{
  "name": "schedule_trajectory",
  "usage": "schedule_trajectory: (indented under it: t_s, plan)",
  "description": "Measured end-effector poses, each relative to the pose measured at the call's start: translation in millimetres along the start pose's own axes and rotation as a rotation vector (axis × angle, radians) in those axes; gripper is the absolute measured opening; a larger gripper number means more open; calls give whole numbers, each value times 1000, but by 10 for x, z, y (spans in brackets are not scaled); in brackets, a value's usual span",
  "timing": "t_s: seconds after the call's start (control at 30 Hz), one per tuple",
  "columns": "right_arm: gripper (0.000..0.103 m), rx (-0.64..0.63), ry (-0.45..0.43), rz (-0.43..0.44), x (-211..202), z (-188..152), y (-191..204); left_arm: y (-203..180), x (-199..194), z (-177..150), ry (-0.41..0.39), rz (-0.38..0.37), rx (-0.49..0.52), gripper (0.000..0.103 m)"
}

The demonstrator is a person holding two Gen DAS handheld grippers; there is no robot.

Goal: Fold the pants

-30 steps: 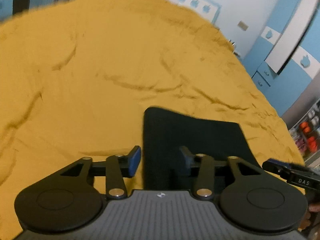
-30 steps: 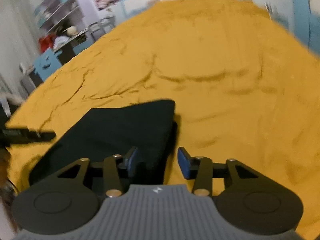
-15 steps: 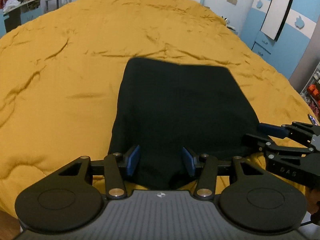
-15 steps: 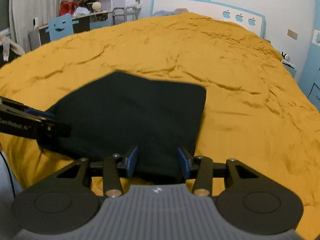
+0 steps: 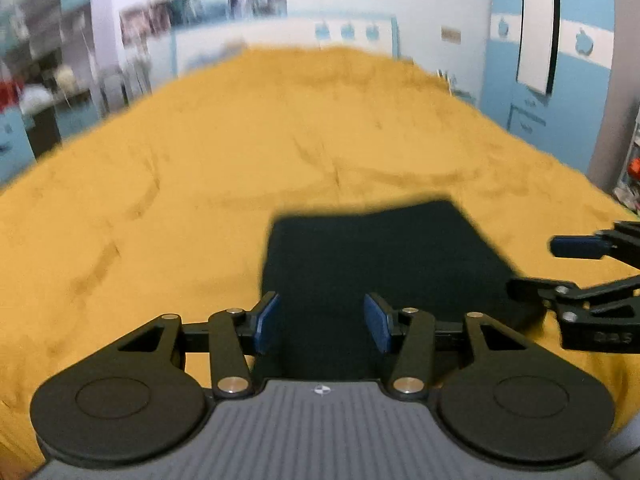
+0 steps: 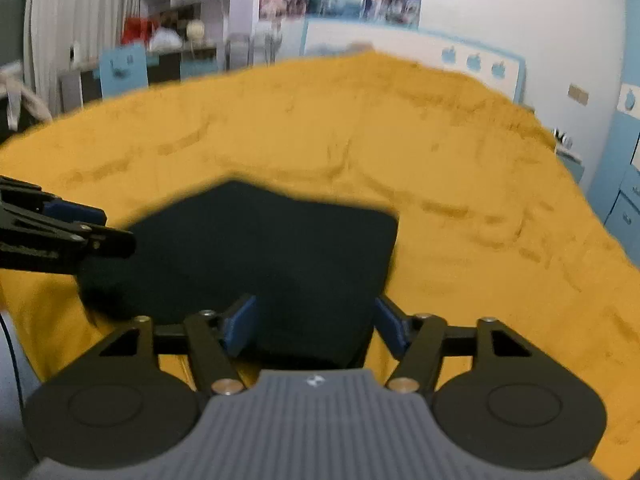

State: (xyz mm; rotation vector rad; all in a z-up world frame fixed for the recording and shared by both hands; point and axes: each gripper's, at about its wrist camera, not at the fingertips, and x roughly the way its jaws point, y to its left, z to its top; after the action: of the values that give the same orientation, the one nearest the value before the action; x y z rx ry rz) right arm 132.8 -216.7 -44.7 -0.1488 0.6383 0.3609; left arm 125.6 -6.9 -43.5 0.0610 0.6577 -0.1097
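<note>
Showing wardrobe point(image 5: 560, 92): left view only; shelves point(image 6: 180, 8): right view.

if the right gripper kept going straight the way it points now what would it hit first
Most likely the folded black pants on the yellow bedspread: they lie right ahead of the right gripper, whose jaws are opening. Depth is unclear.

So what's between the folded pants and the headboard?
Only bare yellow bedspread between pants and headboard; the right wrist view shows it best.
</note>
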Motion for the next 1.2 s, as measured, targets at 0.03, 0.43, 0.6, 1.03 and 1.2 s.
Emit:
schedule_trajectory:
  t_s: [0.03,0.43,0.6,1.03,1.2]
  plan:
    - [77,17,-29,-9,-104,90,-24,3,-103,72,-36,11,-5,63]
    - [82,239,-310,-91,-1156,293,66,-178,-1147,302,-414,111,-66,103]
    - [82,232,-290,-138,-1287,119,248,-271,-1186,130,-395,175,-70,103]
    - [82,195,-21,-138,-1102,-431,504,-181,-883,-264,-60,119,-108,103]
    - [82,178,37,-117,-1044,-537,553,-167,-865,-398,-11,118,-114,103]
